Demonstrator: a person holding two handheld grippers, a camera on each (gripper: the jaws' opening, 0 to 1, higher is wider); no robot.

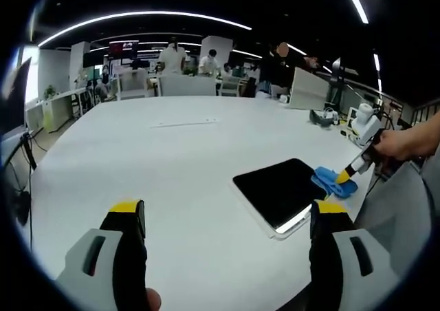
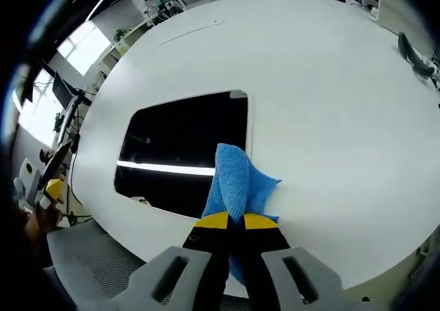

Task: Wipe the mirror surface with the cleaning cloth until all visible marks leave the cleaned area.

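A dark rectangular mirror [image 1: 282, 190] [image 2: 182, 149] lies flat on the white table near its edge, reflecting a ceiling light strip. My right gripper [image 2: 232, 221] [image 1: 346, 174] is shut on a blue cleaning cloth [image 2: 237, 180] [image 1: 333, 180], which rests on the mirror's edge and the table beside it. A hand [image 1: 402, 142] holds that gripper in the left gripper view. My left gripper [image 1: 227, 218] hovers open over the table, short of the mirror, with nothing between its yellow-tipped fingers [image 1: 127, 211].
The big white table [image 1: 172, 153] [image 2: 330, 84] has a faint strip lying across its far part [image 1: 184, 123]. A dark object [image 1: 320, 118] [image 2: 416, 58] lies near the right edge. Chairs, desks and people stand beyond the table.
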